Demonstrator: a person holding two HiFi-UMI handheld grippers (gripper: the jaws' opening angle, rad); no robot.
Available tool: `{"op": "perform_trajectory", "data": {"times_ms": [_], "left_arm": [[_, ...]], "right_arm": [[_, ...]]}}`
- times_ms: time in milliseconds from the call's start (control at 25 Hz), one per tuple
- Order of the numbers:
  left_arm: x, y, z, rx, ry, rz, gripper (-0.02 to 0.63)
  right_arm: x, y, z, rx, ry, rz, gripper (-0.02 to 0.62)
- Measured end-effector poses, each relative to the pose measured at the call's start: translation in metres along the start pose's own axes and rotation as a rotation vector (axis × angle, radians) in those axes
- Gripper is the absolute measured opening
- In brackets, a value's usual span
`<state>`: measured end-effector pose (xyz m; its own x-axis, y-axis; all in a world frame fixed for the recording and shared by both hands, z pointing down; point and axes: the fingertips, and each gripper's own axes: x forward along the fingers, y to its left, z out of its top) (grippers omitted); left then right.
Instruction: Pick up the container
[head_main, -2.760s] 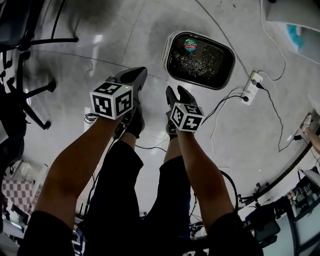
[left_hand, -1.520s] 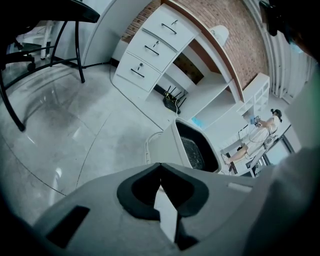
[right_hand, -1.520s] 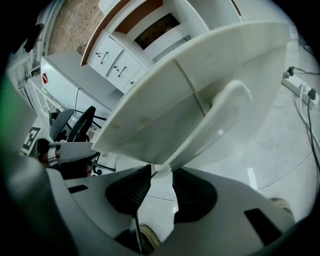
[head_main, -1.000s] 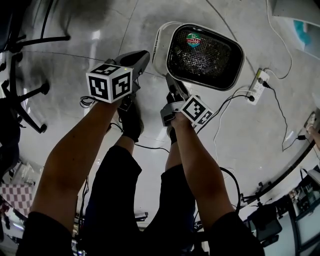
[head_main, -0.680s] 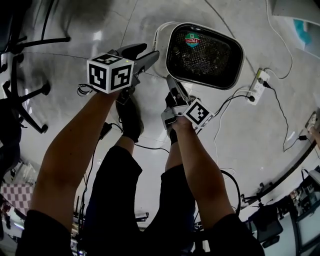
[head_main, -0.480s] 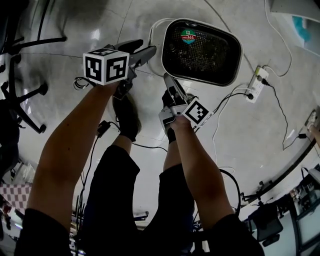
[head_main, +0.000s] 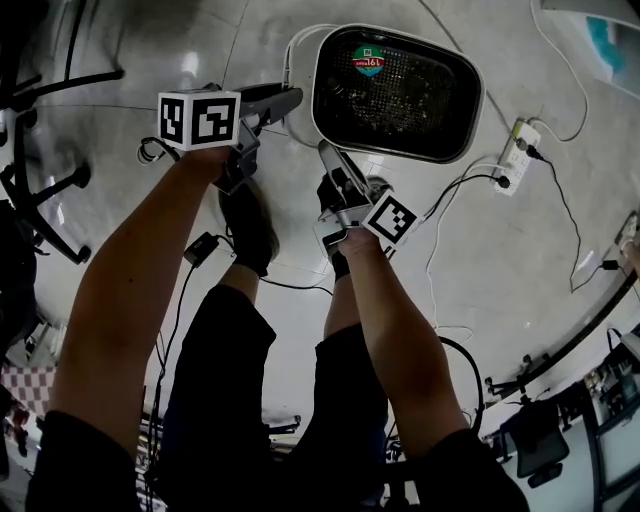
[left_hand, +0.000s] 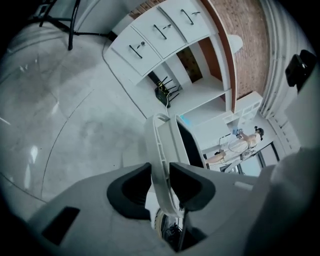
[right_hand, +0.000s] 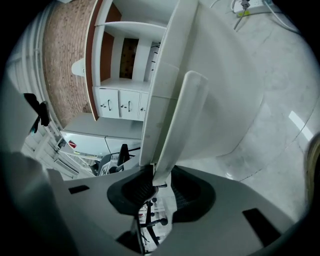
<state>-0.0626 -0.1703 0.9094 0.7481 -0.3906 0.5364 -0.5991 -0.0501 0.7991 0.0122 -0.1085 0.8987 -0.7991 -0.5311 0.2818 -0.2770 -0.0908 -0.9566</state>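
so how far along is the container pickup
Done: both grippers are at the container. In hand: the left gripper is closing with the white rim between its pads, and the right gripper is closing on a white lip at the near edge. Left: lifting it away. Whether it is clear of the floor I can't tell.

- container (head_main: 470, 120): round green-and-red sticker (head_main: 368, 60) on the dark mesh near its far rim; white digits look like "161"; smaller print on it too small to read
- left marker cube (head_main: 198, 118): black-and-white square code patterns on its faces; no letters or numbers
- right marker cube (head_main: 392, 220): same kind of square code pattern; no text
- left and right gripper views: nothing legible
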Motion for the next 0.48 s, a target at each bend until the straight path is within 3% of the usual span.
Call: {"op": "perform_trajectory", "data": {"times_ms": [160, 320, 480], "left_arm": [[-0.001, -0.004, -0.009, 0.013, 0.037, 0.044, 0.121], [-0.003, -0.003, -0.025, 0.023, 0.086, 0.084, 0.121], [-0.004, -0.005, -0.030, 0.011, 0.069, 0.088, 0.121]], "right_arm": [[-0.008, -0.005, -0.007, 0.029, 0.017, -0.050, 0.103], [-0.023, -0.021, -0.017, 0.064, 0.048, -0.193, 0.103], [-0.030, -0.024, -0.018, 0.064, 0.062, -0.243, 0.109]]}}
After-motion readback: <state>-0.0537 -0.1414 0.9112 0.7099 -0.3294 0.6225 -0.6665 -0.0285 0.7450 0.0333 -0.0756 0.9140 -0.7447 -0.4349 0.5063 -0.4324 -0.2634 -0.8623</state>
